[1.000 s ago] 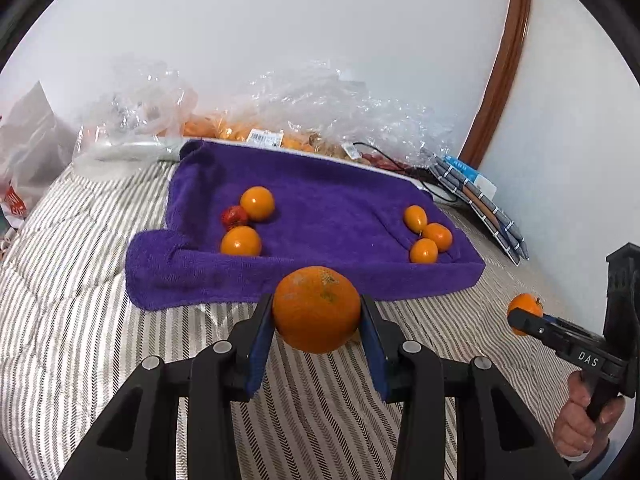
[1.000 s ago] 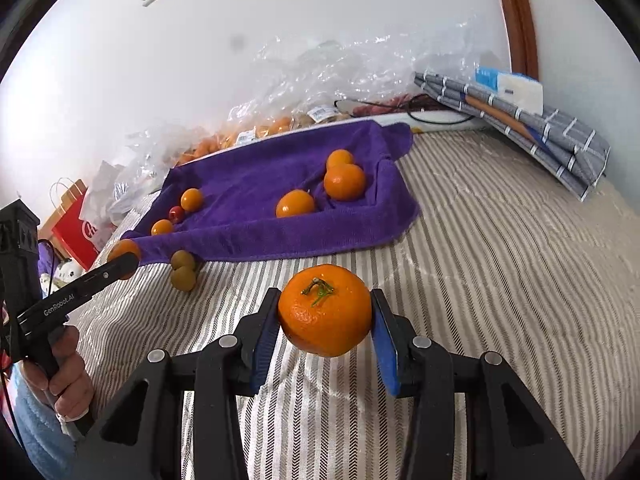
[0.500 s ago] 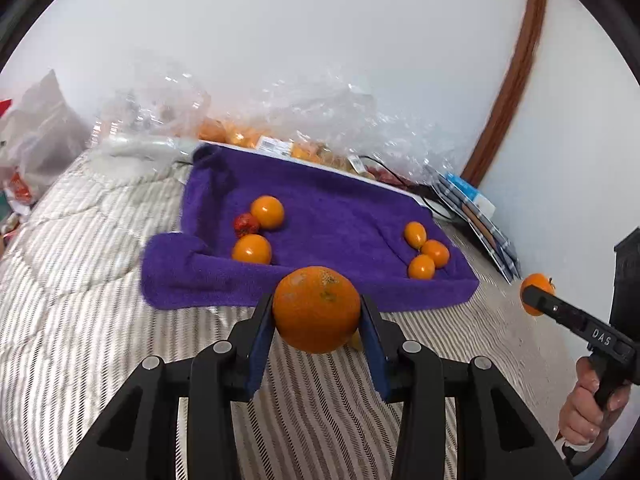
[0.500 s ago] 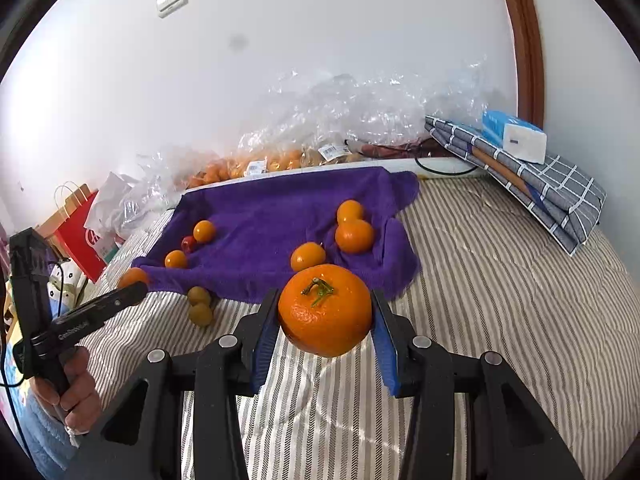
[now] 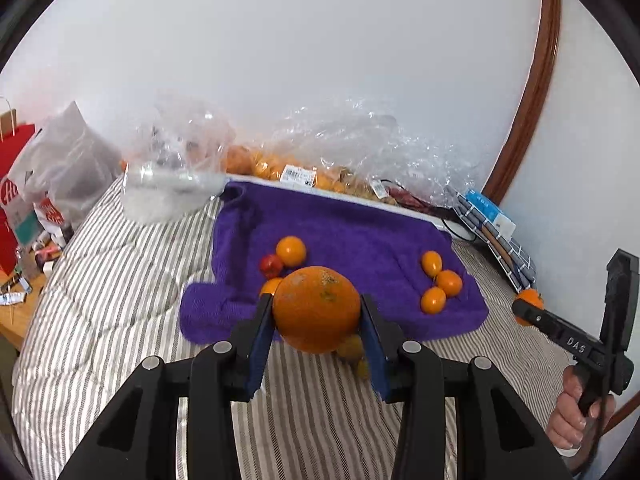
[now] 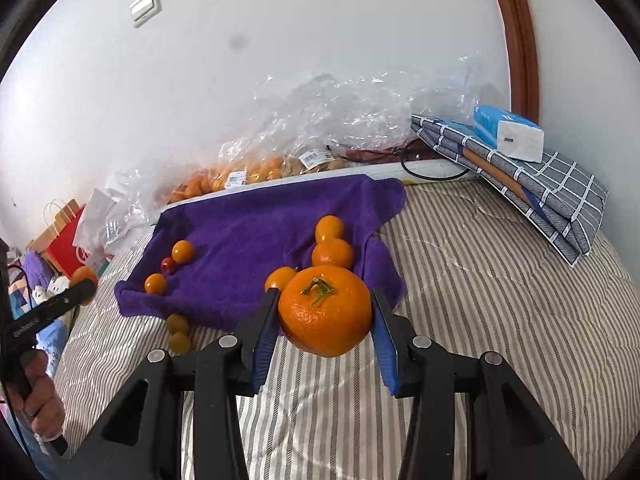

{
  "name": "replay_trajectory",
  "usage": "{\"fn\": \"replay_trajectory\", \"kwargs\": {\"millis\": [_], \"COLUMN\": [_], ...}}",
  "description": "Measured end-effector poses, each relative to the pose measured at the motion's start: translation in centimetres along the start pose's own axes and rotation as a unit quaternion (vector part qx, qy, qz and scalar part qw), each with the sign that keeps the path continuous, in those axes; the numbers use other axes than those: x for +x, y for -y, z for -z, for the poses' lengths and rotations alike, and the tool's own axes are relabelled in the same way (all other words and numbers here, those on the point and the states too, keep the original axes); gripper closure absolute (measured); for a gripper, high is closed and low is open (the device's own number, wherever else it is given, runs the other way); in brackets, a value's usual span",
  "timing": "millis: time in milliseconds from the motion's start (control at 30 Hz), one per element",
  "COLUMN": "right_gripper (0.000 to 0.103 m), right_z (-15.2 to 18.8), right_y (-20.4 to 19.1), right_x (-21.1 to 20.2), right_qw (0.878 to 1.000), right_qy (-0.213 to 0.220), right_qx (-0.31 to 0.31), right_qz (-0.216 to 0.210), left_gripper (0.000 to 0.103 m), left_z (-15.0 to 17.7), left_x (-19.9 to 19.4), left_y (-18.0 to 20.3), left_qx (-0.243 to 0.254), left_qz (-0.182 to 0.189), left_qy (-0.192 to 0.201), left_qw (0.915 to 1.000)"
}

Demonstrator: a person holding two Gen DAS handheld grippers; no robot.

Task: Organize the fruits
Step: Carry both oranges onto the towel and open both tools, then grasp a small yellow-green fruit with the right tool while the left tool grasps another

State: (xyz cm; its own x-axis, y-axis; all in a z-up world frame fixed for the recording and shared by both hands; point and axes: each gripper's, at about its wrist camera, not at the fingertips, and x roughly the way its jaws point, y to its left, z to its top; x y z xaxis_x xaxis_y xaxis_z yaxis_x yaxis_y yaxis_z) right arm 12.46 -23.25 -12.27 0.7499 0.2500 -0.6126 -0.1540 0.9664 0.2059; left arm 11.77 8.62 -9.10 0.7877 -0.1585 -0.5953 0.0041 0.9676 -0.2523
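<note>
My left gripper (image 5: pixel 316 320) is shut on a speckled orange (image 5: pixel 316 308), held above the striped bed before the purple towel (image 5: pixel 360 240). My right gripper (image 6: pixel 325 322) is shut on a tangerine (image 6: pixel 325 310) with a green stem, also above the bed near the towel (image 6: pixel 256 224). On the towel lie two small oranges and a red fruit (image 5: pixel 271 265) at left, and three small oranges (image 5: pixel 438 286) at right. Two yellowish fruits (image 6: pixel 178 332) lie on the bed at the towel's front edge. Each gripper shows in the other's view, at right (image 5: pixel 528 307) and at left (image 6: pixel 82 284).
Clear plastic bags of fruit (image 6: pixel 248 172) lie along the wall behind the towel. A folded checked cloth with a tissue pack (image 6: pixel 508 132) sits at the right. A red paper bag (image 5: pixel 12 184) and a white bag stand at the bed's left side. A black cable (image 6: pixel 432 174) lies behind.
Both grippers have risen and tilted, so the towel sits lower and more central in both views. Each still holds its fruit. The fruits on the towel have not moved.
</note>
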Motion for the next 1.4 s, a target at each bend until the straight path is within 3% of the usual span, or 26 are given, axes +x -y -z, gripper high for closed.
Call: {"fn": "replay_trajectory", "kwargs": {"millis": [200, 467, 867, 1033, 1100, 1233, 1333, 1400], "right_gripper": [0.06, 0.059, 0.059, 0.059, 0.046, 0.046, 0.046, 0.046], "right_z": [-1.5, -4.0, -2.5, -2.0, -1.8, -1.4, -0.3, 0.7], "right_y": [0.5, 0.3, -0.6, -0.9, -1.2, -2.7, -5.5, -7.5], "right_x": [1.1, 3.5, 8.8, 9.2, 8.9, 7.3, 5.9, 5.6], "right_qw": [1.0, 1.0, 0.998, 0.998, 0.998, 0.998, 0.997, 0.995], "right_qy": [-0.004, 0.006, -0.051, -0.054, -0.047, -0.029, -0.032, -0.042], "right_qx": [0.002, 0.004, -0.023, -0.033, -0.043, -0.054, -0.071, -0.089], "right_qz": [0.007, 0.0, 0.007, 0.015, 0.019, 0.028, 0.009, -0.008], "left_gripper": [0.063, 0.063, 0.063, 0.063, 0.063, 0.06, 0.051, 0.051], "left_z": [-1.8, -3.6, -1.8, -1.7, -1.7, -2.1, -3.0, -3.3], "left_x": [1.5, 6.3, 11.6, 11.9, 12.0, 10.9, 8.6, 7.1], "left_y": [1.0, 1.0, 0.5, 0.6, 0.9, 0.5, -1.2, -2.3], "left_qx": [0.008, -0.008, 0.0, 0.007, 0.015, 0.02, -0.001, -0.002], "left_qz": [0.001, -0.013, -0.031, -0.027, -0.028, -0.037, -0.035, -0.032], "left_qy": [0.001, 0.0, -0.059, -0.063, -0.065, -0.066, -0.066, -0.065], "left_qw": [1.0, 0.9999, 0.9978, 0.9976, 0.9974, 0.9969, 0.9972, 0.9974]}}
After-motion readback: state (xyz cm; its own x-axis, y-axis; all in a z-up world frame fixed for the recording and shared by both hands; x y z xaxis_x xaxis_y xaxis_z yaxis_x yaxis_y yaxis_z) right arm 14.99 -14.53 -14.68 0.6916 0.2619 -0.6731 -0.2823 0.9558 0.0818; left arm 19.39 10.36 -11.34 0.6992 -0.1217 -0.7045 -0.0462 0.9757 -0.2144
